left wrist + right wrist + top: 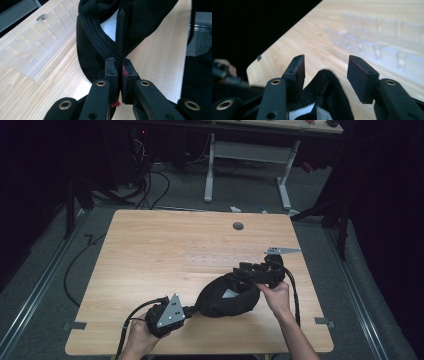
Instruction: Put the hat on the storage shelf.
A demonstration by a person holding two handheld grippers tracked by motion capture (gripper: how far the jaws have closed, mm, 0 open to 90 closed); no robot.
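Clearly, the work in hand is the handling of a black garment (225, 295), which lies bunched on the near part of the wooden table (150, 250), between the two claws. It looks like a knitted top or a hat with a white label inside, but I cannot tell exactly which.

The left claw (119, 72) is pressed together on a thin hem of the garment: in the left gripper view the black edge (120, 37) stands upright between the two jaws and rises straight up from them. Beyond this claw the cloth opens into a loop, and the white label (110, 25) shows inside it. I judge that this pinch anchors one end, so that the cloth does not slide when the other side is pulled.

The right claw (324, 72) is spread. In the right gripper view a fold of the garment (327, 85) sits just below and between the jaws, not touching the pads (359, 77). It seems to be aimed for a second grip on the opposite rim.

Ahead of the right claw a transparent tray with small compartments (374, 37) lies flat on the table, well apart from the garment.
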